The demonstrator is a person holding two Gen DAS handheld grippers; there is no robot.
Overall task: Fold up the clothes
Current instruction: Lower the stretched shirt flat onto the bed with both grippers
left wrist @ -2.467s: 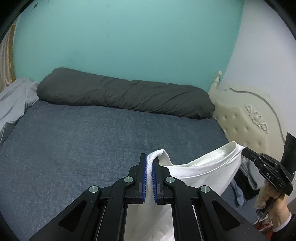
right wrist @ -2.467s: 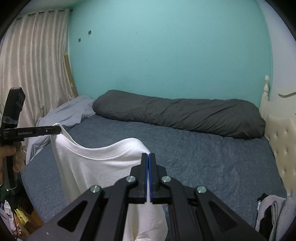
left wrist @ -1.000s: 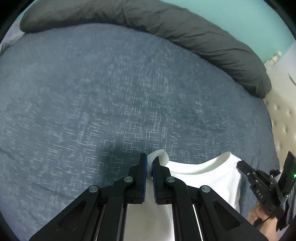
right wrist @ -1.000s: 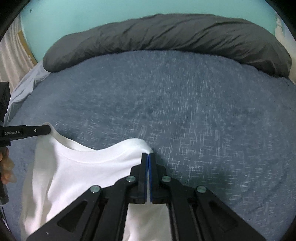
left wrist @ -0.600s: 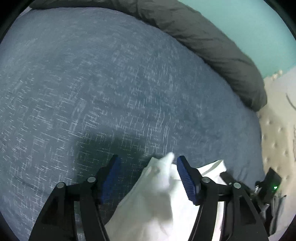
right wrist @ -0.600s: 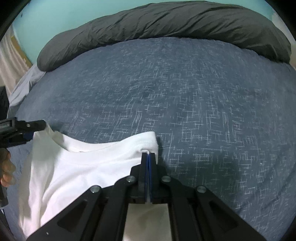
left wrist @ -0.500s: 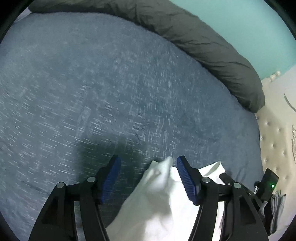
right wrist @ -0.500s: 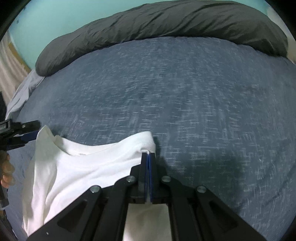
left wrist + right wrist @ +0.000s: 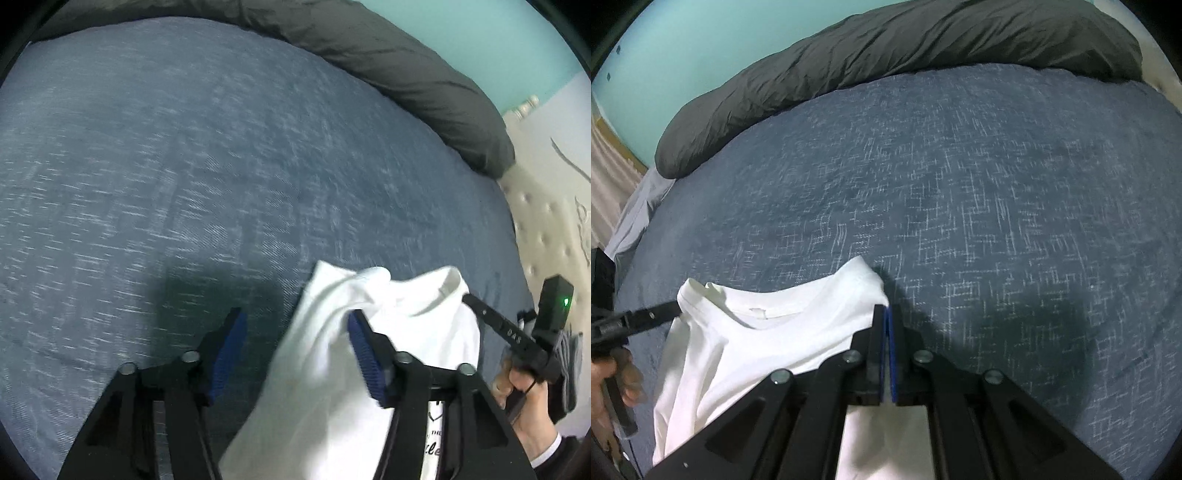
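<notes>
The left gripper [image 9: 295, 345] stands wide, its blue-padded fingers [image 9: 365, 352] spread well apart — the white T-shirt [image 9: 373, 332] lies slack between them, its shoulder bunched against the right-hand pad but not pinched. The right gripper [image 9: 887, 347] has its jaws pressed together on the shirt's other shoulder, with the cloth emerging from the tips at about 11 o'clock.

In the right wrist view the T-shirt [image 9: 768, 332] spreads from the gripper toward 9 o'clock, neckline up with a small tag showing inside the collar, its upper part resting on the blue-grey bedspread [image 9: 979, 192]. The left gripper's finger touches the far shoulder there, and a hand [image 9: 617, 373] shows at the frame's left edge.

A rolled dark grey duvet [image 9: 886, 48] runs along the bed's far side at 12 o'clock, below the teal wall [image 9: 683, 40]. In the left wrist view a cream tufted headboard [image 9: 546, 221] sits at 3 o'clock.
</notes>
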